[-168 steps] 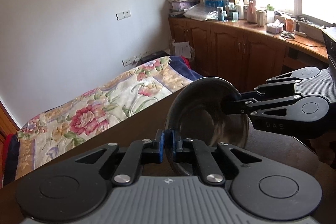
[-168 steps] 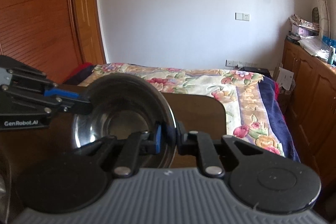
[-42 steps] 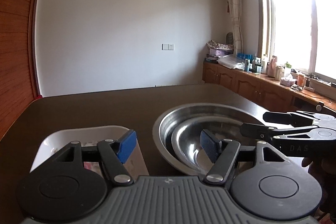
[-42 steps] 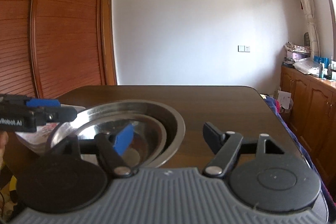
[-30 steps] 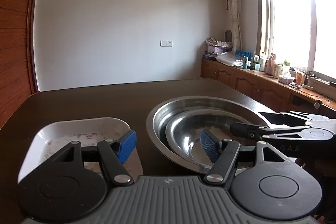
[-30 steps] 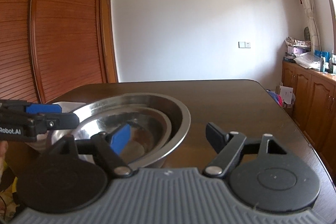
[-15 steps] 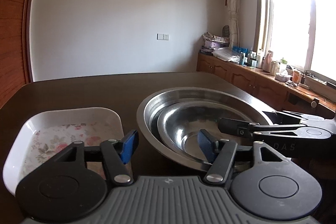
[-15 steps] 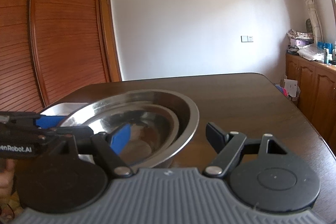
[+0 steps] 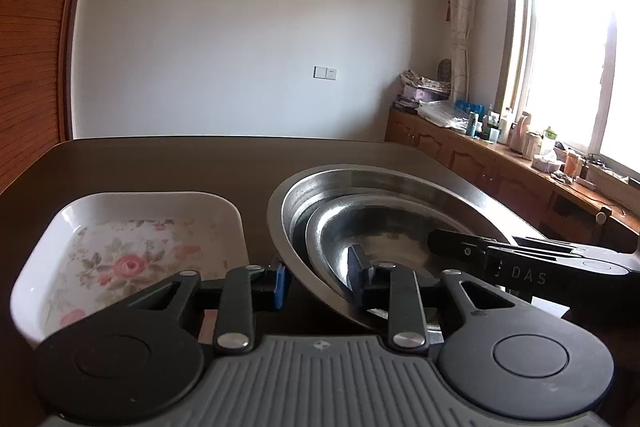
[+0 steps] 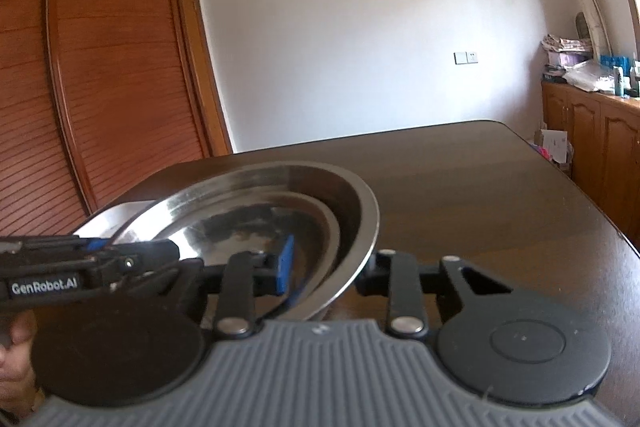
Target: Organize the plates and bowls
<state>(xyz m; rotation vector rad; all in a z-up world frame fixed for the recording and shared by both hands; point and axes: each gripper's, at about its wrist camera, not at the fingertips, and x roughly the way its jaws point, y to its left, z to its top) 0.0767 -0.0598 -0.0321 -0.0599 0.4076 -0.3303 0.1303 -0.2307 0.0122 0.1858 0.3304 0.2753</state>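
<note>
Both tongs are straddling the big bowl's (image 9: 400, 183) rim, L gripper (image 9: 318, 281) & R gripper (image 10: 328, 263) half-closed, grip unclear. Small bowl (image 9: 384, 227) is nesting inside it. Floral dish (image 9: 132, 227) is sitting just left, on the table (image 10: 480, 179).

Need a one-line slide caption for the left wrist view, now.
Left claw straddles the big steel bowl's rim, a smaller bowl nested inside, flowered dish alongside.

White walls (image 9: 240, 47) meet a louvered wooden wardrobe (image 10: 100, 87) (daylight floods the window (image 9: 572, 67)).
</note>
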